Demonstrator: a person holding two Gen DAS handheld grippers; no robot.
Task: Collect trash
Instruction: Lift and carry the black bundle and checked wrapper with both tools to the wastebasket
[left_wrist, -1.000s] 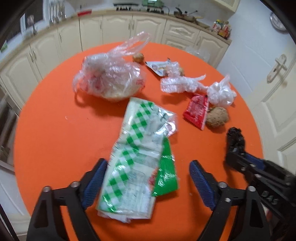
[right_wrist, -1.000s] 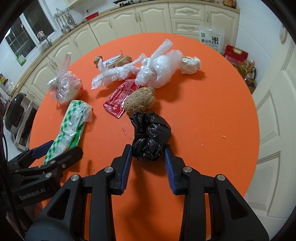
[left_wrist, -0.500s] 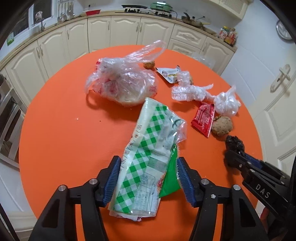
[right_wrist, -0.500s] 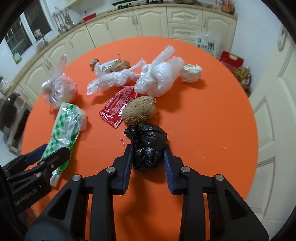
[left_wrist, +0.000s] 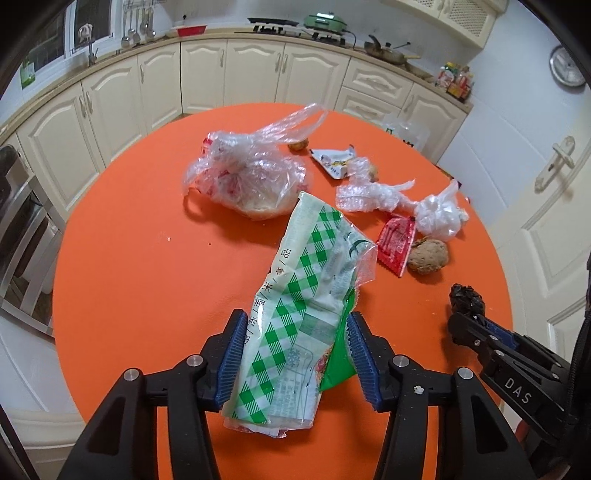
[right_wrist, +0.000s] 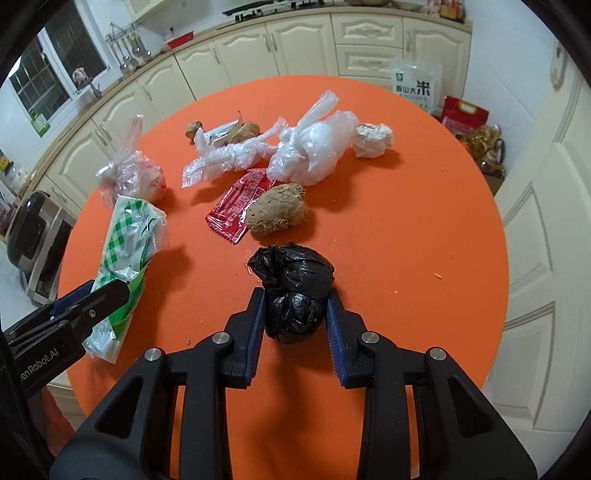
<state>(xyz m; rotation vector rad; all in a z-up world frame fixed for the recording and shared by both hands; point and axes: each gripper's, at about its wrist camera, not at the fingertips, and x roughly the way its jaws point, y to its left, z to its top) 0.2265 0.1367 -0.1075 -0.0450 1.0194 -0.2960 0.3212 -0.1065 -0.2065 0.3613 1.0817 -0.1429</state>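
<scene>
The left gripper (left_wrist: 293, 354) is closing on the green-checked wrapper (left_wrist: 303, 295) at lower centre. The right gripper (right_wrist: 295, 314) clamps the black bag (right_wrist: 293, 291). Lift both slowly, squeezing firmly so nothing slips.

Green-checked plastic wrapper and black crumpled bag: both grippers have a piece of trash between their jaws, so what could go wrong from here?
1. The green-checked plastic wrapper is long and floppy. The left gripper, jaws closing, pinches it near one end, so the free end may drag across the orange round table or into the clear plastic bag.
2. The black crumpled bag is soft; it could squeeze out of the right gripper.
</scene>
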